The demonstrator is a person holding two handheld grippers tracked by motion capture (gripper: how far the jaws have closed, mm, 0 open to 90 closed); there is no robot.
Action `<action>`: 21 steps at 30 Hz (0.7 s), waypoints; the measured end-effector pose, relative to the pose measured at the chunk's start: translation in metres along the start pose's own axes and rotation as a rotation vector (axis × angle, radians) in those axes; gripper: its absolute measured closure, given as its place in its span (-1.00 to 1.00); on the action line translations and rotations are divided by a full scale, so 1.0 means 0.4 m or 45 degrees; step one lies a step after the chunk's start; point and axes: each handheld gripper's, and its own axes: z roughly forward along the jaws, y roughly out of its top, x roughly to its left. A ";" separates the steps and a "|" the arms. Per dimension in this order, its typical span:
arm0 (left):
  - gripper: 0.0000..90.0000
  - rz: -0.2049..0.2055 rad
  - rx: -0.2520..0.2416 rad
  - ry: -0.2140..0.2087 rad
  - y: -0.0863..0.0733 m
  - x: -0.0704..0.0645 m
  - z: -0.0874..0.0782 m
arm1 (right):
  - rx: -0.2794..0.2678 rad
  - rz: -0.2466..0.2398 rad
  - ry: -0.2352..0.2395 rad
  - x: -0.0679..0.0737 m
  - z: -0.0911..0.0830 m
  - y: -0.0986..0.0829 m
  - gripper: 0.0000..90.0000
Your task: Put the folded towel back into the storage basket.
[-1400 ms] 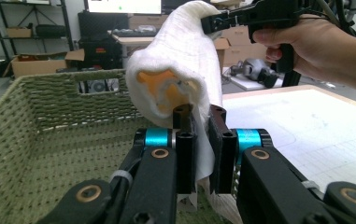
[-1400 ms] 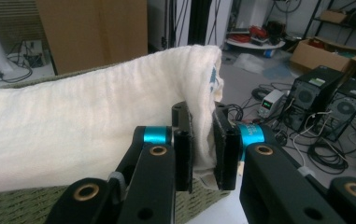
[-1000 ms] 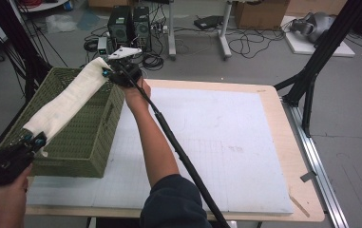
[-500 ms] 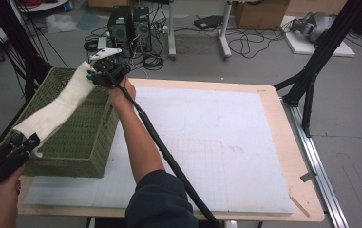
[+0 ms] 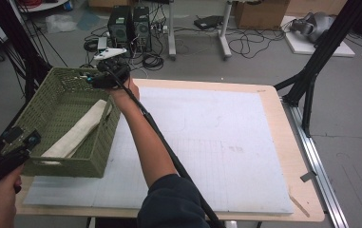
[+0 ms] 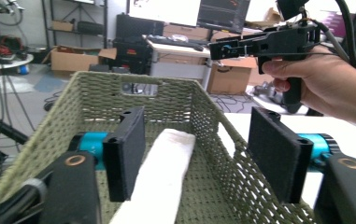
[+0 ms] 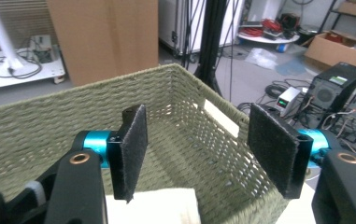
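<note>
A folded white towel (image 5: 76, 134) lies lengthwise inside a green woven basket (image 5: 43, 109) at the table's left. My left gripper (image 5: 19, 142) hangs at the basket's near end, open, the towel (image 6: 161, 182) running between and below its pads (image 6: 278, 158). My right gripper (image 5: 93, 80) hovers over the basket's far right corner, open and empty, with the towel's end (image 7: 152, 205) just beneath it. In the left gripper view the right gripper (image 6: 217, 49) shows above the basket rim (image 6: 133, 79).
A white mat (image 5: 207, 142) covers the wooden table (image 5: 307, 190). A black cable (image 5: 169, 156) trails along the right forearm. Computer towers (image 5: 128, 23), cables and black tripod legs (image 5: 311, 71) stand on the floor beyond.
The towel was held stretched above the basket by both grippers; both have let go and it now lies inside. The right gripper moved left over the far corner.
</note>
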 end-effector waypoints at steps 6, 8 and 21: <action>-0.44 -0.012 0.016 -0.064 0.003 -0.024 0.027 | 0.022 0.034 0.047 -0.022 -0.051 -0.025 -0.43; -0.46 -0.040 0.033 -0.053 0.001 -0.031 0.040 | 0.037 0.047 0.052 -0.029 -0.066 -0.033 -0.52; -0.58 -0.019 0.048 -0.195 -0.004 -0.088 0.105 | 0.057 0.055 0.026 -0.092 -0.227 -0.094 -0.60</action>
